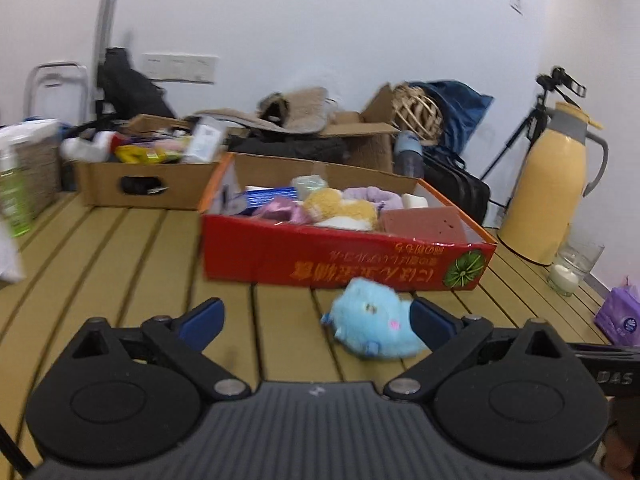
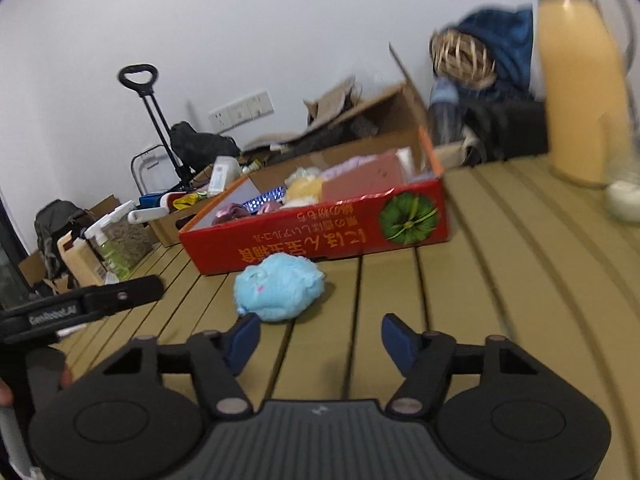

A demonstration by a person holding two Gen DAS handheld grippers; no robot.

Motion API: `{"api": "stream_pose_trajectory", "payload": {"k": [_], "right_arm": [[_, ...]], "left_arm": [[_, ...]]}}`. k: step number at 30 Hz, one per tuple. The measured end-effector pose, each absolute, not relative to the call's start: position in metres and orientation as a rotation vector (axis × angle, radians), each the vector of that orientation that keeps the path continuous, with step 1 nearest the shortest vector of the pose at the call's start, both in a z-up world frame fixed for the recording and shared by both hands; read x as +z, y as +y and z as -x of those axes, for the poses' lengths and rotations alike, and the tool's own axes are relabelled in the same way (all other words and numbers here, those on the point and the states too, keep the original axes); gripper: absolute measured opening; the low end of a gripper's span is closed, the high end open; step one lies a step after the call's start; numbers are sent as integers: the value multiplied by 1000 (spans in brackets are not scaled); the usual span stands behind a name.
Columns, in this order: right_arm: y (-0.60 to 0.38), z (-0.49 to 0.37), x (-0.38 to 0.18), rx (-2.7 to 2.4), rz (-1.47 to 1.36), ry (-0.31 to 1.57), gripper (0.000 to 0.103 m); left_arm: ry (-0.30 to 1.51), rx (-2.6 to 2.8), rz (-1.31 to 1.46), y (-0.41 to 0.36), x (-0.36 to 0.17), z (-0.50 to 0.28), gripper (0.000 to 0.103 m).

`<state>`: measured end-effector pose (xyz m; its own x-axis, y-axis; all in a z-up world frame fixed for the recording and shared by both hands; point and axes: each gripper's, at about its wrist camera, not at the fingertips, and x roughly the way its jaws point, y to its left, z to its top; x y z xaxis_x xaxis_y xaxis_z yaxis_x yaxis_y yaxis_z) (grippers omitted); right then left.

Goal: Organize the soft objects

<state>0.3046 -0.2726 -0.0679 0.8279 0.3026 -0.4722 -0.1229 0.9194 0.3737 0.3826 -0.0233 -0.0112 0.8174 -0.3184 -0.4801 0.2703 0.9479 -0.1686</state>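
Observation:
A fluffy light-blue plush toy (image 1: 372,320) (image 2: 280,286) lies on the slatted table just in front of a red cardboard box (image 1: 344,260) (image 2: 320,232). The box holds soft things: a yellow plush (image 1: 340,204), a purple fabric piece (image 1: 372,194) and a pink block (image 1: 420,220). My left gripper (image 1: 318,322) is open and low over the table, and the blue toy sits against its right finger, partly behind it. My right gripper (image 2: 322,340) is open with nothing between its fingers. The toy lies just beyond its left fingertip.
A brown cardboard box (image 1: 144,184) of mixed items stands behind and to the left. A yellow thermos jug (image 1: 552,184), a glass candle (image 1: 572,268) and a purple tissue pack (image 1: 618,316) stand at the right. A green spray bottle (image 1: 12,196) is at the left edge.

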Motion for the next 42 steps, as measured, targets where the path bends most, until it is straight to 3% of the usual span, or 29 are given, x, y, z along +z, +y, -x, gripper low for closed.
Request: {"api": "stream_pose_trajectory", "payload": {"k": [2, 6, 8, 10, 11, 16, 27, 29, 31, 34, 38, 40, 42], "right_arm": [[-268, -332, -75, 251, -366, 573, 61], [-259, -376, -87, 294, -422, 598, 59], [-257, -388, -95, 310, -485, 628, 56], [-255, -394, -103, 330, -528, 643, 43], [-254, -395, -106, 352, -550, 631, 41], [-252, -394, -103, 345, -551, 607, 28], [-251, -277, -31, 376, -438, 518, 25], [-249, -247, -16, 378, -398, 487, 22], [-246, -221, -4, 387, -362, 458, 7], [-239, -194, 7, 442, -366, 429, 6], [-231, -181, -4, 365, -266, 332, 6], [-229, -187, -31, 300, -224, 364, 7], [-234, -180, -51, 283, -186, 383, 11]], "left_arm": [[561, -349, 87, -32, -17, -407, 82], [643, -410, 136, -41, -34, -447, 75], [703, -437, 204, -37, -45, -460, 53], [732, -488, 265, -33, -53, -465, 43], [735, -508, 275, -33, -53, -464, 39], [697, -514, 247, -35, -42, -449, 36], [492, -514, 195, -37, 24, -300, 35], [458, -531, 201, -35, 36, -274, 28], [443, -594, 222, -35, 45, -252, 20], [372, -596, 189, -44, 54, -224, 15], [366, -512, 157, -51, 16, -233, 17], [470, -433, 176, -46, -13, -239, 17], [514, -434, 235, -37, -26, -233, 24]]}}
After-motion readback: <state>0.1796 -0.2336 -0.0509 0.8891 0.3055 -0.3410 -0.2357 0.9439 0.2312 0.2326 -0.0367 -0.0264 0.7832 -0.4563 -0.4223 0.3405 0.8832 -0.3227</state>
